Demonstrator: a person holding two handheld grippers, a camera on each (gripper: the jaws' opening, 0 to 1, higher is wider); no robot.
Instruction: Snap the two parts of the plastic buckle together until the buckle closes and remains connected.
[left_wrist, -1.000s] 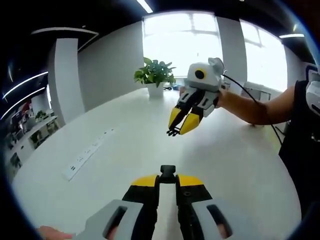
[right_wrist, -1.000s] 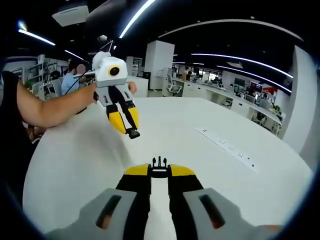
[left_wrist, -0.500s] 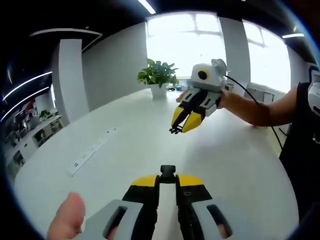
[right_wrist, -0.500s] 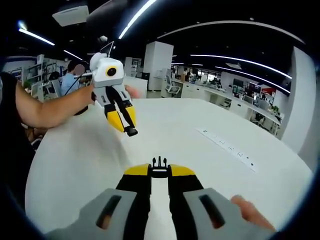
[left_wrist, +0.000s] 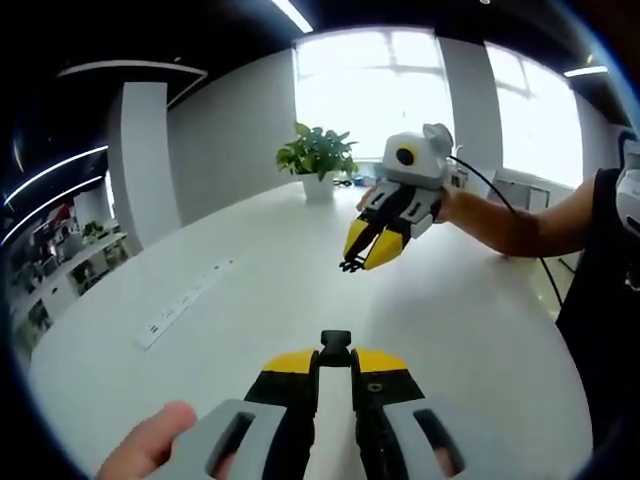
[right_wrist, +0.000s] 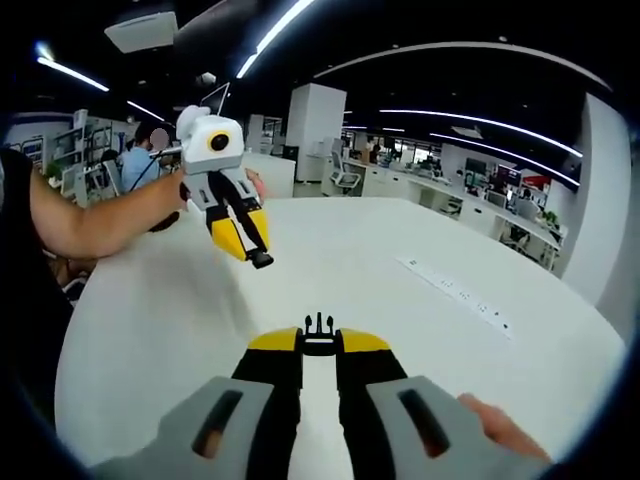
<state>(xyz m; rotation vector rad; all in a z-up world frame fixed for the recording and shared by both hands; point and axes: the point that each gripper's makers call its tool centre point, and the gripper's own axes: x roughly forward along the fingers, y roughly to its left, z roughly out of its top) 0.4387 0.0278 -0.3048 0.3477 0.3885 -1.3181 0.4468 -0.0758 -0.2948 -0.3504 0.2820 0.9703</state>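
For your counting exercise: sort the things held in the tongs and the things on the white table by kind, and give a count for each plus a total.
Buckle parts: 2 (socket part, pronged part)
Power strips: 1
Potted plants: 1
Total: 4

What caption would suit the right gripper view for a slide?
Right gripper holds the pronged buckle half above the white table, facing the left gripper.

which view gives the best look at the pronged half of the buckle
The right gripper view: the pronged buckle half sits close up between the right gripper jaws, prongs pointing forward and clearly outlined. In the left gripper view the same piece is a tiny dark shape at the distant right gripper's tips, its prongs barely readable.
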